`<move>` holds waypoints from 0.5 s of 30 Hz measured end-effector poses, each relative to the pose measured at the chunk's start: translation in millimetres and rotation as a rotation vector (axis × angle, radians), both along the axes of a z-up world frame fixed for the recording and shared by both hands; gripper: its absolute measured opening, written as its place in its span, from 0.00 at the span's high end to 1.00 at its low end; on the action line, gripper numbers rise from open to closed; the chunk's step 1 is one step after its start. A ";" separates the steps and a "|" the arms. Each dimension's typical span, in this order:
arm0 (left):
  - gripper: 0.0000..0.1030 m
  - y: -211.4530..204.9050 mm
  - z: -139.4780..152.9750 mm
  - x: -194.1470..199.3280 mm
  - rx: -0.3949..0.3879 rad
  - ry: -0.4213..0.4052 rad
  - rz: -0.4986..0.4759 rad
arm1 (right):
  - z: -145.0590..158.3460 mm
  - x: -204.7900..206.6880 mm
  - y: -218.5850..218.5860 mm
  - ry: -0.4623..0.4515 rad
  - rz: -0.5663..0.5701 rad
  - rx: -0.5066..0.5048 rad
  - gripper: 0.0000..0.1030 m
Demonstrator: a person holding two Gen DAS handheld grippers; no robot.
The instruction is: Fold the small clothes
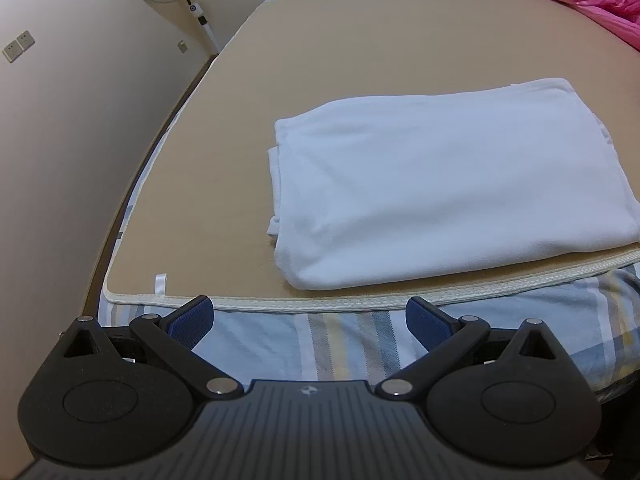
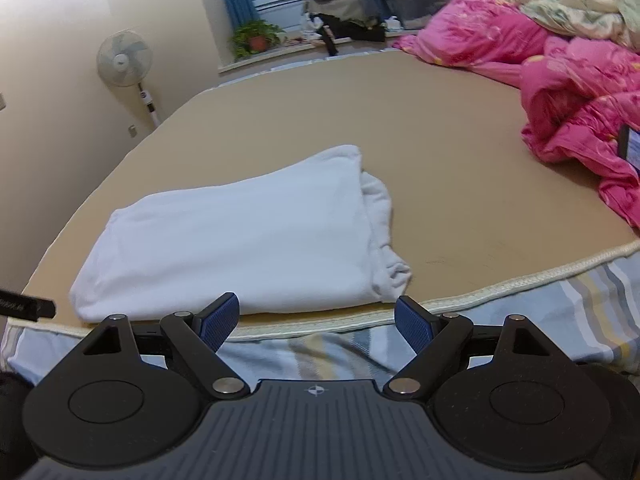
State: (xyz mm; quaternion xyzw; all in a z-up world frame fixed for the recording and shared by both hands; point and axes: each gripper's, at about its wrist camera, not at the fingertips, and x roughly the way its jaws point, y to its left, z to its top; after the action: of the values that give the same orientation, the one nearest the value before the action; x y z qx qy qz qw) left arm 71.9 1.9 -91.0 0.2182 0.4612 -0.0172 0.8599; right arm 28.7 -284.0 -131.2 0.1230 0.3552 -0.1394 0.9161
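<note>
1. Two grippers are in my views, both spread wide with nothing between the blue pads. The left gripper (image 1: 309, 322) hangs over the striped sheet (image 1: 340, 344) at the bed's near edge, and the right gripper (image 2: 316, 322) hangs over the same sheet (image 2: 320, 350).
2. Ahead of my left gripper and off to its right lies the white cloth (image 1: 452, 184), folded into a flat rectangle on the tan mat (image 1: 360, 52). Its near edge sits just inside the mat's cream trim (image 1: 320, 304), clear of the pads.
3. From my right gripper, the cloth (image 2: 240, 236) lies straight ahead and a little left, its near edge just beyond the left pad (image 2: 218, 324). I cannot tell whether that pad touches it.
4. On the cloth's right side, seen from my right gripper, loose layers bunch out past the top fold in a rumpled lump (image 2: 390, 248). On the other side, seen from my left gripper, the lower layers peek out a little (image 1: 274, 192).
5. Far right of my right gripper, a pink quilt (image 2: 580, 120) is heaped on the mat (image 2: 460, 152), well apart from the cloth.
6. Far ahead and left, a fan (image 2: 125, 58) stands by the wall, and a potted plant (image 2: 256, 38) sits on the sill.
7. A dark bar (image 2: 26, 308) pokes in at the left edge of my right view.
</note>
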 end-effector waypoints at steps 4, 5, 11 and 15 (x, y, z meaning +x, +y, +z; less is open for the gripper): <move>0.00 -1.4 -2.3 6.1 0.010 0.002 0.010 | -6.4 3.6 -20.5 -0.006 -0.050 -0.021 0.15; 0.00 -1.8 -3.4 8.5 0.012 0.004 0.013 | -9.4 4.7 -27.5 -0.009 -0.065 -0.025 0.14; 0.00 3.0 -15.2 28.3 0.036 -0.003 0.077 | -38.3 16.4 -80.4 -0.005 -0.170 0.055 0.13; 0.00 13.6 -26.9 44.1 0.042 0.030 0.139 | -57.0 37.6 -103.5 -0.007 -0.184 0.141 0.12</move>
State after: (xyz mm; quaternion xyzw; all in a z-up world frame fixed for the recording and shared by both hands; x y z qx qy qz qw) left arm 115.9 15.5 -117.9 0.2035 0.4882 0.0487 0.8473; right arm 66.3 -387.5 -188.2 0.2197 0.3482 -0.1969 0.8898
